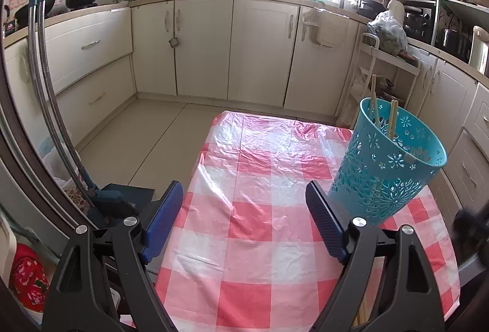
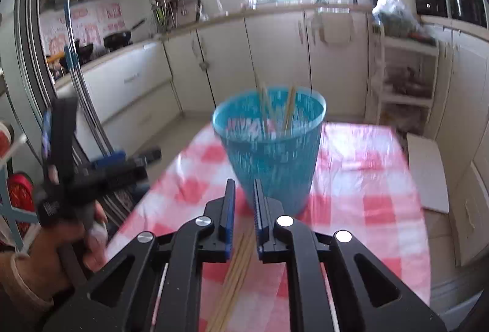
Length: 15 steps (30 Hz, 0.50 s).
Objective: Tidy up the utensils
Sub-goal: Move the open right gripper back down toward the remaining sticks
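Note:
A turquoise cut-out basket (image 1: 385,167) stands on the red-and-white checked table (image 1: 244,240), at its right side. Two pale chopsticks (image 1: 392,118) lean inside it. My left gripper (image 1: 244,184) hangs open and wide over the cloth to the basket's left, with nothing between its blue pads. In the blurred right wrist view the basket (image 2: 269,148) sits just ahead of my right gripper (image 2: 244,182). Its jaws stand a narrow gap apart with nothing between the pads. A bundle of chopsticks (image 2: 237,274) lies on the cloth beneath it. A hand (image 2: 76,234) holds the left gripper at the left edge.
Cream kitchen cabinets (image 1: 259,48) ring the floor beyond the table. Metal mop poles (image 1: 45,72) lean at the left, and a white shelf cart (image 1: 382,66) stands behind the basket. A white board (image 2: 428,173) lies off the table's right edge.

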Tool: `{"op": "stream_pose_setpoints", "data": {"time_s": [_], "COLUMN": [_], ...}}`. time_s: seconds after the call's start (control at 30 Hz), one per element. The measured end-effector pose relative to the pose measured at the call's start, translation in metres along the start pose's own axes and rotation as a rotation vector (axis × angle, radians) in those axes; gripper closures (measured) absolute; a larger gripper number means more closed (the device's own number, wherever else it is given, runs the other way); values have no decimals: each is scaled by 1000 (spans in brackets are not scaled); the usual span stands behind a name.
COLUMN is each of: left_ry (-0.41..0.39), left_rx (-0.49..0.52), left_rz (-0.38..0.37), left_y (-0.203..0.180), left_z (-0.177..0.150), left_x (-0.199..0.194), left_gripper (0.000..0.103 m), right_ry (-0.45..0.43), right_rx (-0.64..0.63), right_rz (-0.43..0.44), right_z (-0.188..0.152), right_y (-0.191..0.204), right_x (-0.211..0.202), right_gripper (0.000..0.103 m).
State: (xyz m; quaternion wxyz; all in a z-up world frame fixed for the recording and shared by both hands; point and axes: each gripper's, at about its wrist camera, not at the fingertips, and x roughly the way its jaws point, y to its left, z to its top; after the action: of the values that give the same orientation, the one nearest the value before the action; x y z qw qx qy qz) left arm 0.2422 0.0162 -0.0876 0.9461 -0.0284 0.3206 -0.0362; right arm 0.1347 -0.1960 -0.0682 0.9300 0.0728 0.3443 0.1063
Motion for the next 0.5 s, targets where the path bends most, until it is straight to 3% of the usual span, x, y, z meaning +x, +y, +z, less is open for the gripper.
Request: {"op": "stream_pose_setpoints", "data": {"time_s": [0.07,0.17,0.5], "left_ry": [6,14,35], "left_rx": [7,19,35], "left_rz": [2,6,-3], "left_y": [0,0,-4], "left_z": [-1,-3,-5], "left_x": [1,1,6], "left_gripper": [24,24,23], "right_ry": [103,189,264], "right_rx": [21,61,83], "right_rz": [-8,-23,-36], "right_z": [-24,-42,-57], "right_y": [-2,-8,-7], "right_x": [27,56,90], "right_gripper": [91,92,92]}}
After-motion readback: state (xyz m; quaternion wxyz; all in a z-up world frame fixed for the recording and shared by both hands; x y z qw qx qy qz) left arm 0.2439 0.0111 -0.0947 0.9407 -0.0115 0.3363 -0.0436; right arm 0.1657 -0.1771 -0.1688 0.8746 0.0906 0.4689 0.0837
